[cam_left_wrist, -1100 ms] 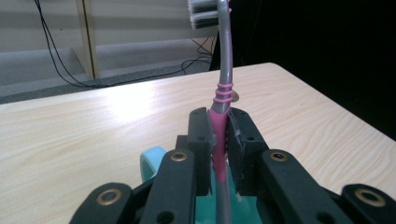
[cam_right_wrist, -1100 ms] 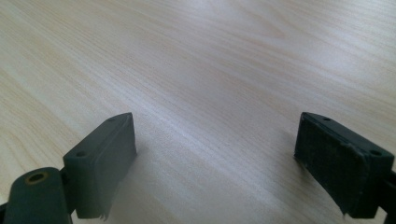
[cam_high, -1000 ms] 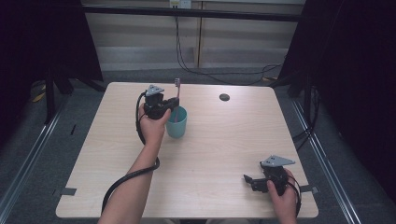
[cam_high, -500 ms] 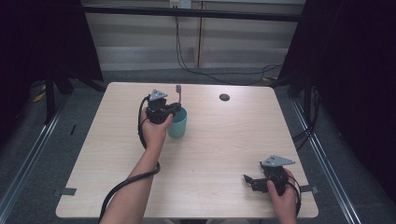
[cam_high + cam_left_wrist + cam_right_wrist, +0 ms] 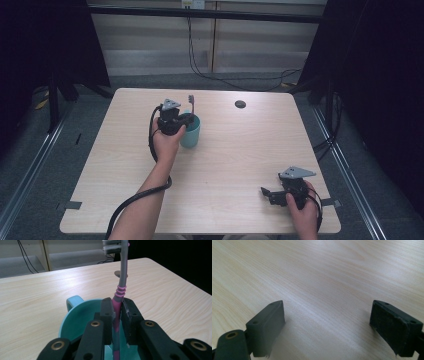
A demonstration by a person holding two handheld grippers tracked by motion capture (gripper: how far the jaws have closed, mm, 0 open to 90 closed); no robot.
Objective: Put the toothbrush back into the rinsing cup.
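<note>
A teal mug [image 5: 194,134] stands on the table left of centre, and its rim and handle [image 5: 74,305] lie just below my left gripper's jaws. My left gripper [image 5: 184,117] hovers over the mug's mouth, shut on a grey and pink toothbrush [image 5: 122,277]. The brush stands upright, head up [image 5: 191,101], with its lower end down inside the mug. My right gripper [image 5: 266,193] rests low near the table's front right corner. Its jaws are wide open [image 5: 327,315] over bare wood with nothing between them.
A small dark round disc [image 5: 240,104] lies near the table's far edge, partly behind the brush in the left gripper view [image 5: 116,273]. The wooden table [image 5: 235,150] ends close to my right hand. Cables [image 5: 200,70] run over the floor behind.
My left gripper has come down a little and nearer over the mug, lowering the toothbrush into it. The right gripper has not moved.
</note>
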